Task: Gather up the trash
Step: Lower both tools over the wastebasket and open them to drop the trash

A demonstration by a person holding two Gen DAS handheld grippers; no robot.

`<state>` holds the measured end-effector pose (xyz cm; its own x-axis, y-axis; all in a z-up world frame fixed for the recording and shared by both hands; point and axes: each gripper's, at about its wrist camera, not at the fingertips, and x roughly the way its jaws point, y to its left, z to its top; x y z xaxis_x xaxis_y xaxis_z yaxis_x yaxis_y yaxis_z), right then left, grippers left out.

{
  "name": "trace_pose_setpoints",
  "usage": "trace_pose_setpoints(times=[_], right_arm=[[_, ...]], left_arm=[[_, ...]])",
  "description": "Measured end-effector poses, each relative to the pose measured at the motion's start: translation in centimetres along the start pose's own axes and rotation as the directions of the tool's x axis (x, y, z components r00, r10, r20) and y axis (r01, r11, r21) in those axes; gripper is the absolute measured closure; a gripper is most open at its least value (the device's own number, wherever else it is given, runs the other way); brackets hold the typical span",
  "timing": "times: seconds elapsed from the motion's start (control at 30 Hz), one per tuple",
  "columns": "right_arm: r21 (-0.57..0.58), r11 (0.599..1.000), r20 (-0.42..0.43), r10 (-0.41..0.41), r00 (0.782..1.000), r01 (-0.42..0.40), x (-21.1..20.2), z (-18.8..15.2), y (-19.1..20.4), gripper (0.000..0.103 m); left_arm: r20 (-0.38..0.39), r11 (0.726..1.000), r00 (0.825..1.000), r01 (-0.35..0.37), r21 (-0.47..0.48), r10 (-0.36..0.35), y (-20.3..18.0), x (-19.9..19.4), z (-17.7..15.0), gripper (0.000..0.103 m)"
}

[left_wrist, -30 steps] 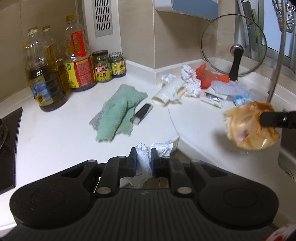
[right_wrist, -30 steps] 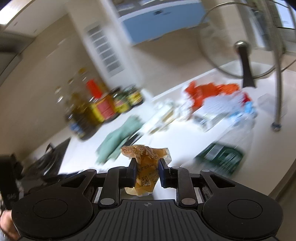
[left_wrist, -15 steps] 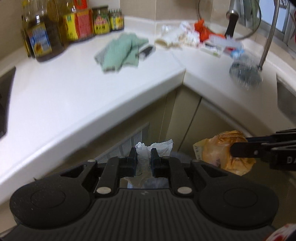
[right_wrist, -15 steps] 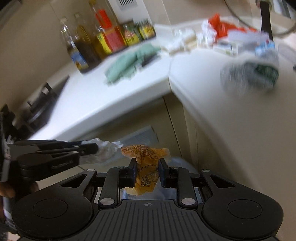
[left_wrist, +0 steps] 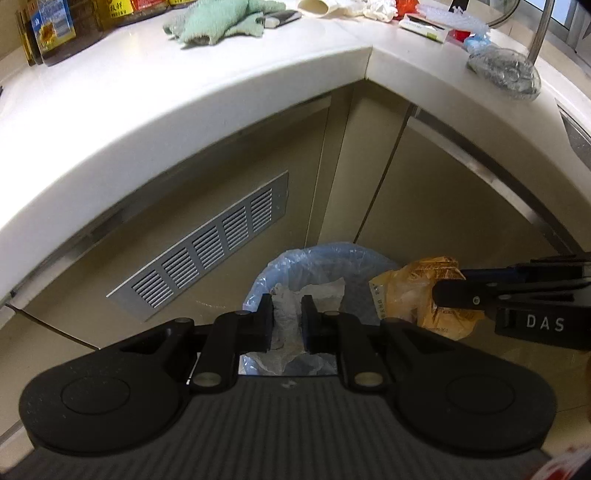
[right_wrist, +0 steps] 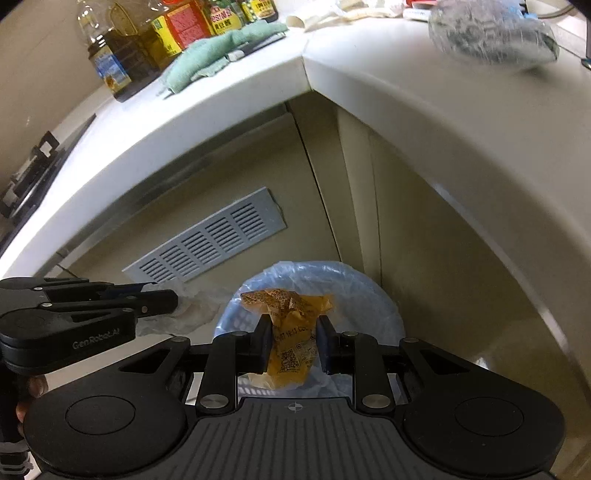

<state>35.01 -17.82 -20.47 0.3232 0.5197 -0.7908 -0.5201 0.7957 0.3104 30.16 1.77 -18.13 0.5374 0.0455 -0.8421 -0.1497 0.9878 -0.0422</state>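
My left gripper (left_wrist: 287, 317) is shut on a crumpled white tissue (left_wrist: 291, 295) and holds it over a trash bin lined with a pale blue bag (left_wrist: 325, 254) on the floor below the counter. My right gripper (right_wrist: 293, 343) is shut on a crumpled orange plastic wrapper (right_wrist: 291, 332) above the same bin (right_wrist: 369, 291). In the left wrist view the right gripper (left_wrist: 443, 291) holds the wrapper (left_wrist: 410, 291) at the right. In the right wrist view the left gripper (right_wrist: 173, 301) holds the tissue (right_wrist: 199, 306) at the left.
The white countertop (left_wrist: 184, 85) overhangs cabinet doors with a metal vent grille (left_wrist: 207, 251). On it lie a green cloth (left_wrist: 218, 18), oil bottles (right_wrist: 118, 62), a crumpled clear bag (left_wrist: 506, 70), a white box (left_wrist: 428, 26) and more paper trash (left_wrist: 373, 5).
Both grippers have moved down from the counter, below its edge, to above the trash bin. Each still holds its piece of trash.
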Motion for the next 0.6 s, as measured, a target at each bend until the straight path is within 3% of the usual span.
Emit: trace_pose_setpoints(times=[0.2, 0.27, 0.33, 0.6], right_arm=[[0.001, 1.000, 0.001, -0.008, 1.000, 0.008, 1.3, -0.6, -0.2, 0.076], [0.008, 1.000, 0.003, 0.002, 1.000, -0.002, 1.7, -0.7, -0.3, 0.058], [0.012, 1.000, 0.015, 0.000, 1.000, -0.001, 1.9, -0.8, -0.4, 0.046], [0.015, 1.000, 0.016, -0.019, 1.000, 0.019, 1.9, -1.1, -0.9, 0.046]], left_arm=[[-0.020, 1.000, 1.000, 0.005, -0.004, -0.006, -0.1, 0.9, -0.6, 0.089], [-0.026, 1.000, 1.000, 0.009, -0.005, -0.010, -0.2, 1.2, -0.7, 0.089], [-0.032, 1.000, 0.999, 0.011, -0.006, -0.012, -0.2, 1.4, -0.8, 0.089], [-0.042, 1.000, 0.999, 0.021, -0.008, -0.021, -0.5, 2.0, -1.0, 0.088]])
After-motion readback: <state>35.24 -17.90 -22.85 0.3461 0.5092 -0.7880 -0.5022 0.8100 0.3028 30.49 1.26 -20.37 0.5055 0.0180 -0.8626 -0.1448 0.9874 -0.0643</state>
